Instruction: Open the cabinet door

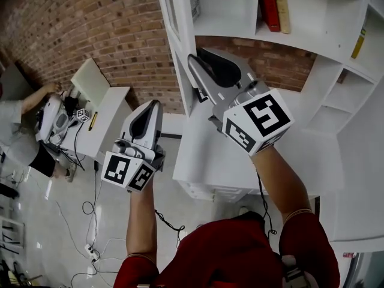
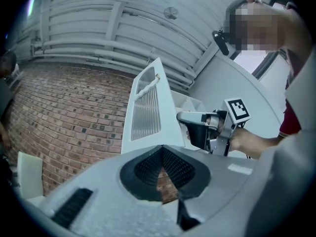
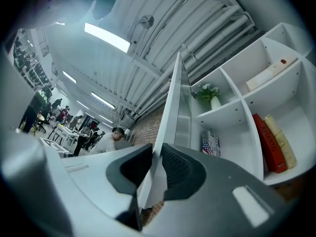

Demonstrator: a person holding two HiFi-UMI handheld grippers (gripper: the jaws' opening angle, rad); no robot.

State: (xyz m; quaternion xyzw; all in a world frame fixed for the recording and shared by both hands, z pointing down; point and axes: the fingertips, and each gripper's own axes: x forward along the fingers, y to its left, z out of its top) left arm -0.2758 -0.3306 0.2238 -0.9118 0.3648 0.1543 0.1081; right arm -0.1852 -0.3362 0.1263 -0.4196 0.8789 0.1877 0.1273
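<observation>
The white cabinet (image 1: 336, 131) has a slatted door (image 1: 180, 59) that stands swung out, edge-on to me in the head view. My right gripper (image 1: 195, 62) is at that door's free edge. In the right gripper view the door (image 3: 175, 107) runs straight between the two dark pads, and the right gripper (image 3: 155, 152) is shut on its edge. My left gripper (image 1: 153, 105) hangs to the left of the door, away from it, shut with nothing in it. The left gripper view shows its tips (image 2: 160, 149) meeting, with the door panel (image 2: 148, 107) and the right gripper (image 2: 181, 118) beyond.
Open shelves hold a red book (image 1: 269, 5), a beige one beside it and a small potted plant (image 3: 213, 97). A brick wall (image 1: 90, 29) runs behind. At left a person (image 1: 21, 131) sits at a white desk (image 1: 105, 110). Cables (image 1: 90, 221) lie on the floor.
</observation>
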